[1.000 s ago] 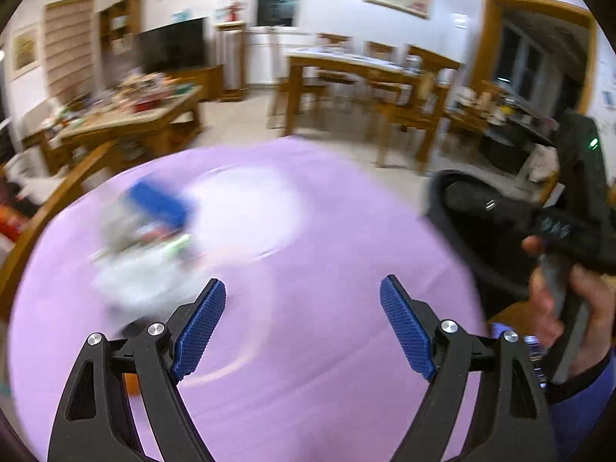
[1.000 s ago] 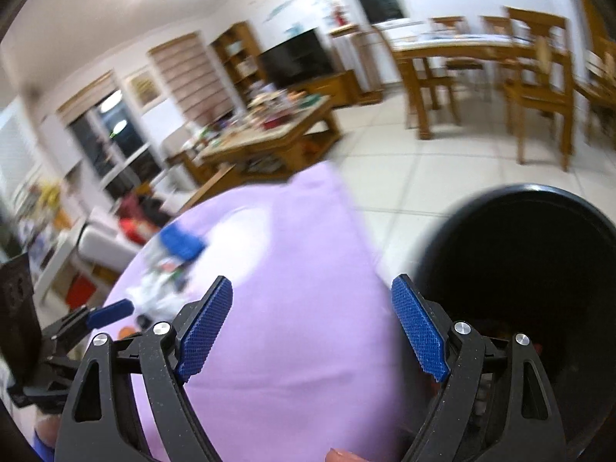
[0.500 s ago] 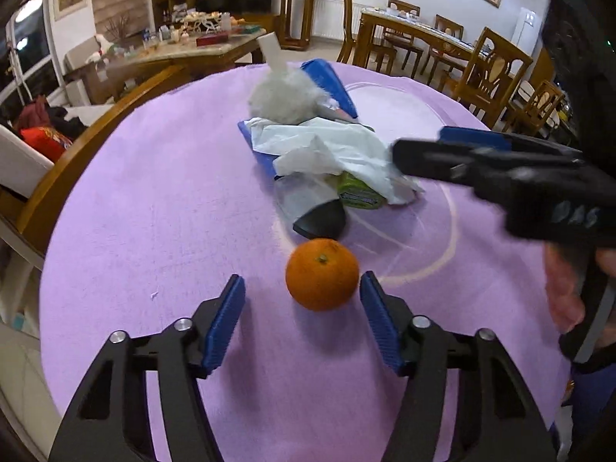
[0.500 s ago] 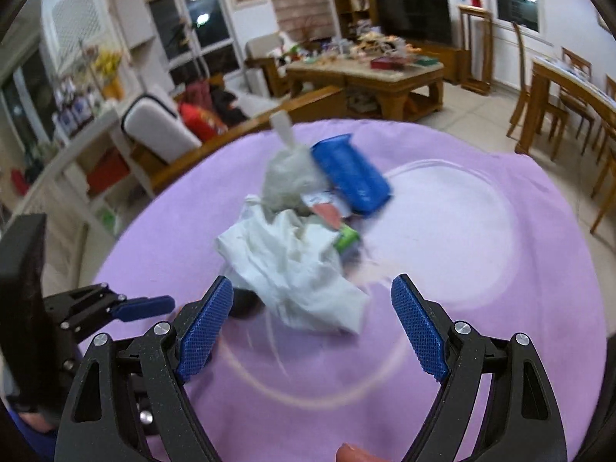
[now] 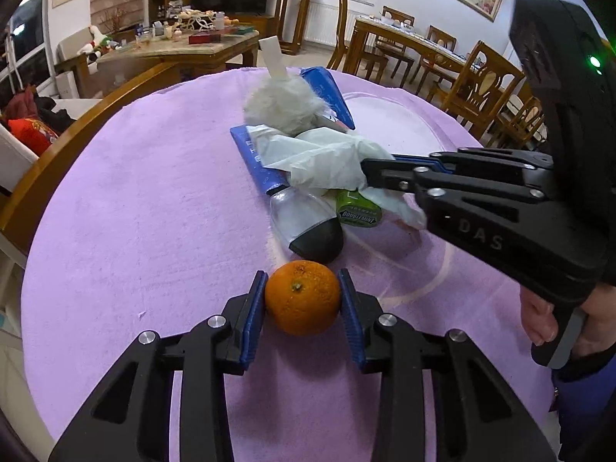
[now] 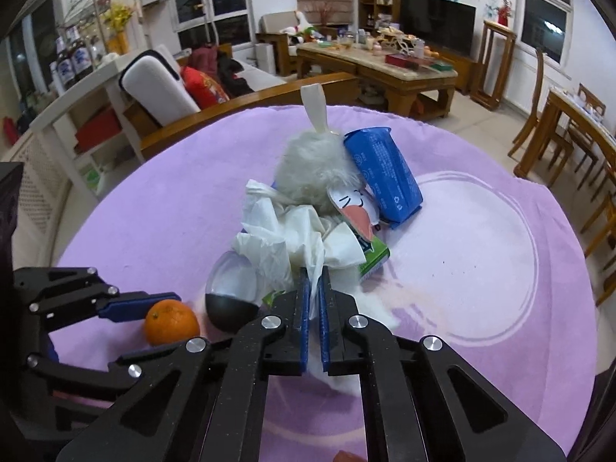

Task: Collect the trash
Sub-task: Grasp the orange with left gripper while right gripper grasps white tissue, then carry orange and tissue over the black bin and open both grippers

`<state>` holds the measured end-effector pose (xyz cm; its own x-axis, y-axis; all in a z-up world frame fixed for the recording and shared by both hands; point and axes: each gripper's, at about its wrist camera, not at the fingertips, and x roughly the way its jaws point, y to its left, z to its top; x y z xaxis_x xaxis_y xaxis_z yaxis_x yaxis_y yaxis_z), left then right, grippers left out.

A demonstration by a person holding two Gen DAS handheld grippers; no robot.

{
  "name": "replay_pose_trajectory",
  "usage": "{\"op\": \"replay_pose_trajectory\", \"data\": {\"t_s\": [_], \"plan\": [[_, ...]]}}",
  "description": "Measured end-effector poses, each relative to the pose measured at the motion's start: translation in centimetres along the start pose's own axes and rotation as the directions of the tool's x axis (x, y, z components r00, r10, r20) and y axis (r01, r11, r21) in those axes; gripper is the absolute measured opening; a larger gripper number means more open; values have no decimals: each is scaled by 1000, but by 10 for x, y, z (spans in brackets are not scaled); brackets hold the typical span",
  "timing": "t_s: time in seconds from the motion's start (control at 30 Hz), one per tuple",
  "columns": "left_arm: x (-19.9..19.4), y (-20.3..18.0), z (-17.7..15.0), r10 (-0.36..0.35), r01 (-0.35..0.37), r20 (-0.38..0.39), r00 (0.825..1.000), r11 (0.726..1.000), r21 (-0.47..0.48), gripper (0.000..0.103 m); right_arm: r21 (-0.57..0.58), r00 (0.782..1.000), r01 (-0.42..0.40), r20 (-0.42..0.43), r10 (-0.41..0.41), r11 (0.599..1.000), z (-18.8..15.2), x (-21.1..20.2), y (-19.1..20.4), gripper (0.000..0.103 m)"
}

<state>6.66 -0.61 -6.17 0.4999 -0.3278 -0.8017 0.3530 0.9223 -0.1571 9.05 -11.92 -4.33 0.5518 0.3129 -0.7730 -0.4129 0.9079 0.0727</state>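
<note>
On the purple surface (image 5: 146, 200), both grippers have swung in from the side and now sit at the near edge of the trash pile; a second ago they were wide open over a bare stretch of cloth, with a black bin at the right.

Furthest left, the left gripper (image 5: 302, 298) has dropped around the orange (image 5: 302, 297). Half a second ago its fingers stood well clear on either side; now they are closing, and the blue pads look to be touching the peel on both flanks, though the fruit sits on the cloth, not yet lifted.

Just behind the orange lies a clear bottle (image 5: 304, 219) with a black end, and beside it a small green can (image 5: 356, 210).

To the right, the right gripper (image 6: 313, 300) has snapped from fully apart to together, clamped on a fold of the white tissue (image 6: 285, 242) that drapes over the bottle and can. Only a thin edge of paper is pinched, so the hold may be weak.

Behind the tissue rest a grey fluffy toy (image 6: 315, 169) and a blue packet (image 6: 381, 173), untouched.

So two pieces look to be secured at once; lifting and carrying them to the bin is the likely next step, and most of the pile is left to clear.
</note>
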Motion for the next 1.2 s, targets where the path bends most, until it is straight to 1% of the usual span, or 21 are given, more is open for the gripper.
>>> {"op": "replay_pose_trajectory", "data": {"t_s": [0.1, 0.23, 0.37, 0.47, 0.63, 0.8, 0.9, 1.03, 1.13, 1.2], "plan": [[-6, 4, -2, -12, 12, 13, 1000, 1000, -22, 36, 20, 999, -32, 38, 32, 999, -3, -18, -3, 5], [-18, 2, 2, -5, 6, 39, 999, 1000, -21, 36, 56, 991, -73, 118, 66, 996, -8, -56, -13, 5], [-30, -9, 8, -11, 11, 72, 997, 1000, -2, 36, 97, 979, -71, 195, 51, 993, -12, -95, -30, 5], [-38, -28, 16, -25, 23, 99, 995, 999, 28, 36, 135, 971, -55, 240, 22, 989, -18, -121, -48, 5], [-44, -71, 31, -92, 81, 154, 984, 994, 77, 36, 218, 955, -31, 293, -35, 975, -41, -161, -93, 5], [-40, -125, 50, -176, 152, 184, 967, 979, 139, 36, 317, 938, 1, 329, -110, 949, -77, -196, -145, 5], [-30, -165, 60, -221, 187, 176, 959, 963, 192, 36, 378, 926, 19, 344, -159, 926, -103, -219, -177, 5], [-15, -210, 64, -266, 224, 149, 952, 942, 249, 36, 442, 914, 40, 347, -211, 896, -134, -241, -212, 5], [-3, -246, 66, -294, 245, 131, 947, 923, 295, 36, 498, 904, 60, 341, -259, 865, -165, -259, -242, 5], [6, -272, 64, -320, 269, 113, 941, 906, 326, 36, 527, 899, 69, 335, -282, 847, -181, -266, -257, 5]]}}
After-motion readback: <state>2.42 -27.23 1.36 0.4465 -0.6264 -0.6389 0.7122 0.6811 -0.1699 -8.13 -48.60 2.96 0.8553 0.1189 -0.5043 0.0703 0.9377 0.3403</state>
